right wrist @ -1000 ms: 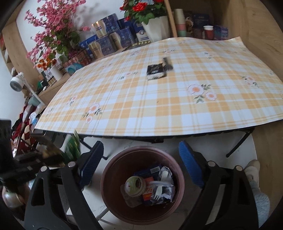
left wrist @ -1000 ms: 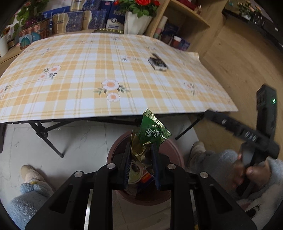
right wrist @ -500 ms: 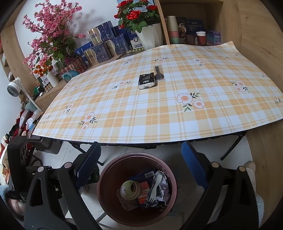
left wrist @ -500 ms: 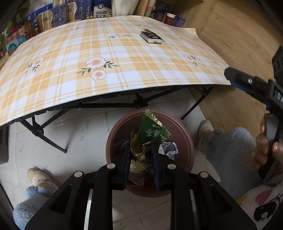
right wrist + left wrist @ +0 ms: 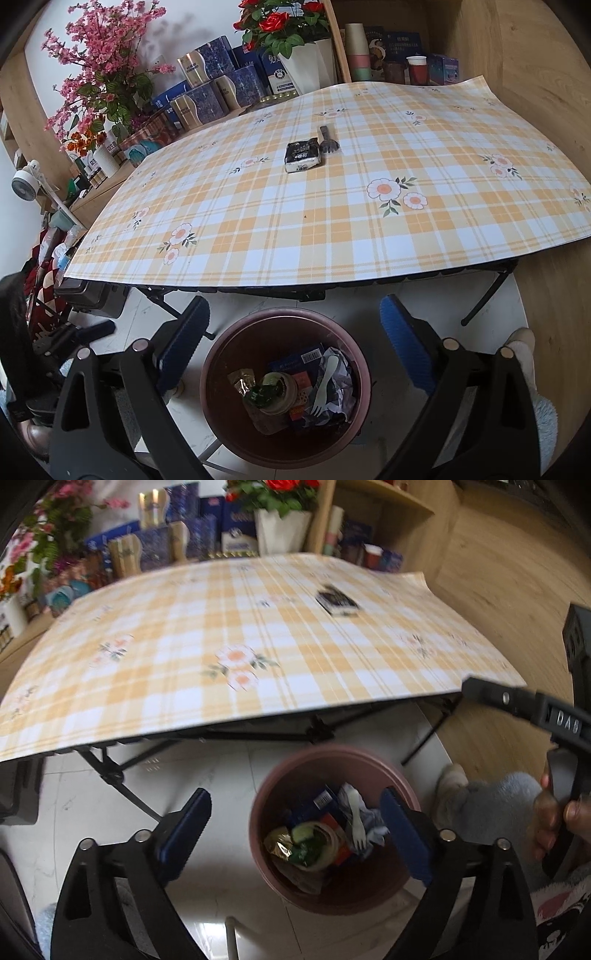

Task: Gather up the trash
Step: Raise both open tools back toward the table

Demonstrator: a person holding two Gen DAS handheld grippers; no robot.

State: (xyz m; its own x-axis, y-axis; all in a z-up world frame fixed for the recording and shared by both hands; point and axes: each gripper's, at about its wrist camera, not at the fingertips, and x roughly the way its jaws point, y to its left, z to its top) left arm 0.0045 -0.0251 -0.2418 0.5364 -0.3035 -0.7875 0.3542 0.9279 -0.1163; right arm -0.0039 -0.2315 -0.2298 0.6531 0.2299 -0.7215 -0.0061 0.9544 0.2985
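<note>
A brown round bin (image 5: 400,782) (image 5: 360,354) stands on the floor under the table's front edge, holding several pieces of trash. The green and gold wrapper (image 5: 301,847) (image 5: 258,393) lies inside it beside a white plastic fork (image 5: 356,821) (image 5: 323,384). My left gripper (image 5: 295,830) is open and empty above the bin. My right gripper (image 5: 293,339) is open and empty above the bin. A black tissue pack (image 5: 337,600) (image 5: 303,155) and a dark fork (image 5: 325,139) lie on the checked tablecloth (image 5: 332,214).
The right gripper's body (image 5: 554,716) and the hand holding it show at the right of the left wrist view. Folding table legs (image 5: 484,299) stand behind the bin. Boxes, flower pots (image 5: 303,62) and cups line the shelf beyond the table. Slippered feet (image 5: 522,343) stand beside the bin.
My left gripper has opened and let go of the green wrapper, which now lies in the bin. The left view has tilted up and shifted left. The right gripper stayed open.
</note>
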